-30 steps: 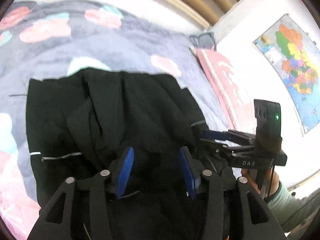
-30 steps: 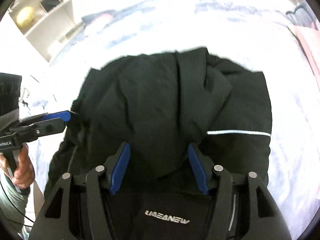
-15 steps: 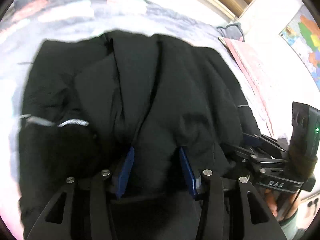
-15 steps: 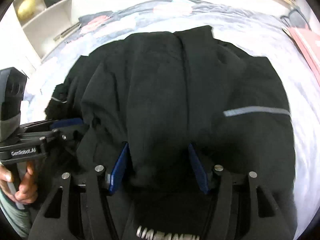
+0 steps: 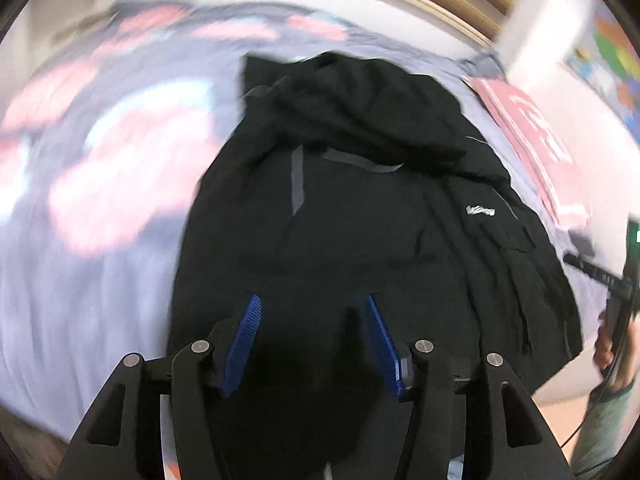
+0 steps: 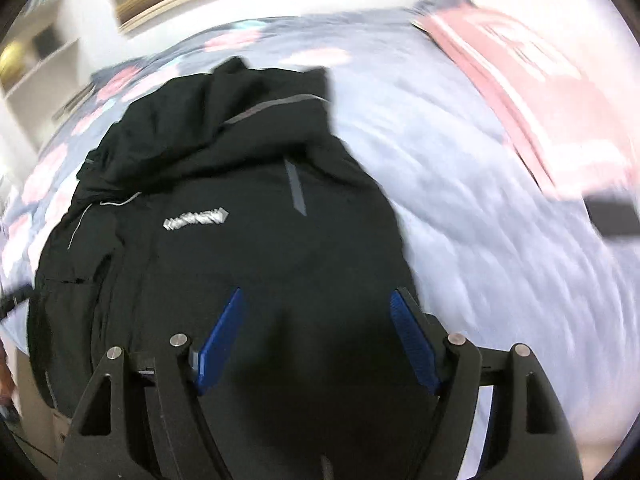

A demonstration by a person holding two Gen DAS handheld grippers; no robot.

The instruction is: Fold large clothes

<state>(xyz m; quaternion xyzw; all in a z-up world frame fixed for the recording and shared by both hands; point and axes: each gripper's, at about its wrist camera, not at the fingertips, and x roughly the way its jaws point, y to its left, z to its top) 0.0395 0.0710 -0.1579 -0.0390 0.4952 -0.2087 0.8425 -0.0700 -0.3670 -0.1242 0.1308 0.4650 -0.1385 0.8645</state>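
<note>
Both pairs of jaws have just been opening: the left gripper (image 5: 312,340) stands moderately apart and the right gripper (image 6: 320,340) wider, each with dark cloth of the black jacket (image 5: 360,220) beneath and between the blue pads (image 6: 220,340), though blur hides whether any fabric is caught. The jacket lies in a folded heap on the bed cover (image 5: 100,240), its chest logo (image 6: 196,218) facing up. We judge this the release after a fold. To do it well, we let the cloth fall free of both pads before lifting away, then smooth the bunched far end (image 5: 360,112) so that the fold lies flat.
</note>
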